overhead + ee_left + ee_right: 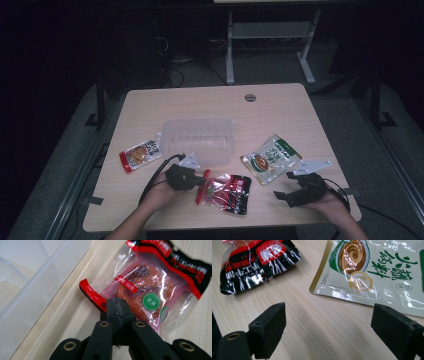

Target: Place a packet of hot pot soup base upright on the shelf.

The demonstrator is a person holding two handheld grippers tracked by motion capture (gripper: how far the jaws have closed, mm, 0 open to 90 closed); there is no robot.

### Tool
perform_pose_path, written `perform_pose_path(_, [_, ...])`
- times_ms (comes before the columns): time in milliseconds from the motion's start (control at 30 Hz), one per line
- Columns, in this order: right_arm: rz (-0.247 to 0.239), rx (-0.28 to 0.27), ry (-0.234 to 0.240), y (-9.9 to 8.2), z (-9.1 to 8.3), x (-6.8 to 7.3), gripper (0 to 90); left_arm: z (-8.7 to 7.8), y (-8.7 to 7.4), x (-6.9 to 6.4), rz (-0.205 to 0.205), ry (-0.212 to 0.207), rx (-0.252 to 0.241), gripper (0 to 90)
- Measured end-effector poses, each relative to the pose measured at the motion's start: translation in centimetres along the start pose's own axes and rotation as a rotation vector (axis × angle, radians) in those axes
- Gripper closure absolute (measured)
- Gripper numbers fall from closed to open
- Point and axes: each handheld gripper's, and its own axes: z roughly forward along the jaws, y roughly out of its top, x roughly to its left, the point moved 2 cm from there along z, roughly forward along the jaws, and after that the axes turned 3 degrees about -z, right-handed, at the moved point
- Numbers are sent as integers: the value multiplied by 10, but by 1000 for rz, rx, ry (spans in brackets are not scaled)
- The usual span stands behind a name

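My left gripper (117, 305) is nearest, its two black jaws pressed fully together on the red sealed edge of the red and black packet (150, 287). From above, that same left gripper (204, 181) sits at the near middle of the table (280, 102), my hand behind it, with the packet (227, 192) lying flat just to its right, the pinched edge turned toward me and lifted a little off the wood. The clear window of the packet shows reddish food and a round green sticker.

My right gripper (327, 322) is empty, its jaws standing wide apart above bare wood. From above, the right gripper (287, 196) rests near the front right corner of the table, well apart from the red and black packet. Just beyond its jaws lies the green and white packet (372, 270), flat, printed with a bowl; in the high view that packet (271, 158) sits right of the middle.

Farther back, the clear plastic tub (197, 140) stands upright in the middle of the table, just past my left gripper; its wall (37, 282) shows close beside the held packet. Left of the tub lies an orange packet (140, 155), flat, near the table's left edge. At the far edge is a round grey cable hole (250, 97).
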Motion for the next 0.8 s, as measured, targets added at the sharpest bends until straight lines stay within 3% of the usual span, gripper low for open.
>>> perform_pose_path(233, [45,-9,30,7,-1,8,101,4,-1,1,-26,-6,1,899])
perform_pose_path(333, [52,-27,49,9,-1,11,112,5,-2,2,-4,-1,31,899])
perform_pose_path(633, [23,-58,143,33,14,34,123,7,-2,1,-24,0,21,899])
perform_pose_path(800, [6,-62,159,43,22,42,123,7,-2,2,-30,-3,17,899])
